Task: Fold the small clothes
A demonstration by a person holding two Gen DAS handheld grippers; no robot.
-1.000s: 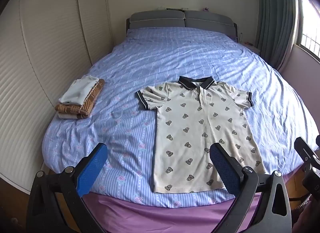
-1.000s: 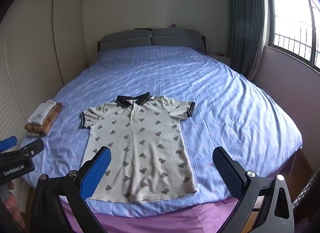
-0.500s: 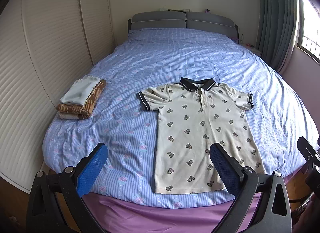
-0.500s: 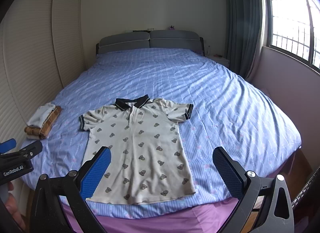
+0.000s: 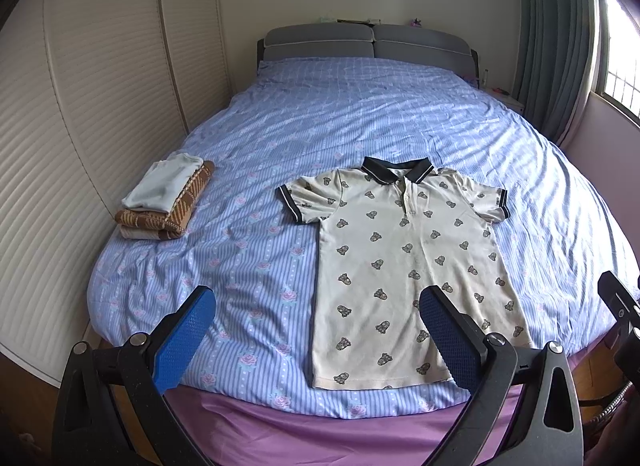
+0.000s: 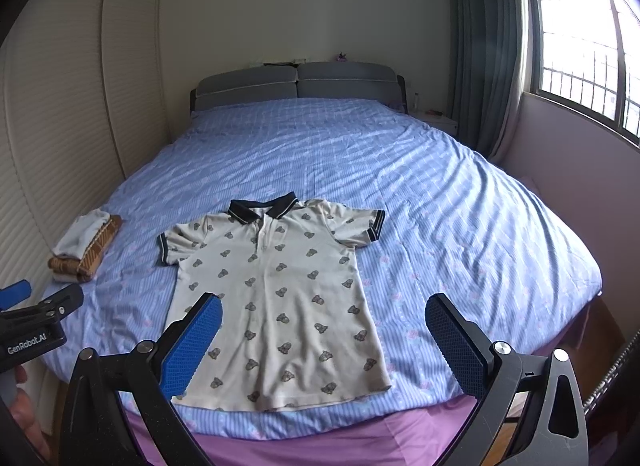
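Note:
A cream polo shirt (image 5: pixel 400 258) with a dark collar and small bear prints lies flat, face up, near the foot of the bed; it also shows in the right wrist view (image 6: pixel 276 298). My left gripper (image 5: pixel 316 330) is open and empty, held off the bed's foot edge, left of the shirt's hem. My right gripper (image 6: pixel 324 334) is open and empty, held off the foot edge before the shirt's hem. The left gripper's body also shows in the right wrist view (image 6: pixel 32 326).
A stack of folded clothes (image 5: pixel 166 195) sits at the bed's left edge, seen too in the right wrist view (image 6: pixel 86 246). The blue striped bed cover (image 5: pixel 360 113) stretches back to a grey headboard (image 5: pixel 368 41). Slatted wardrobe doors (image 5: pixel 80 105) stand left, a window (image 6: pixel 580 57) right.
Both grippers have drawn back and a little upward from the bed, so the shirt sits farther off in both views. Both stay open. The shirt has not moved.

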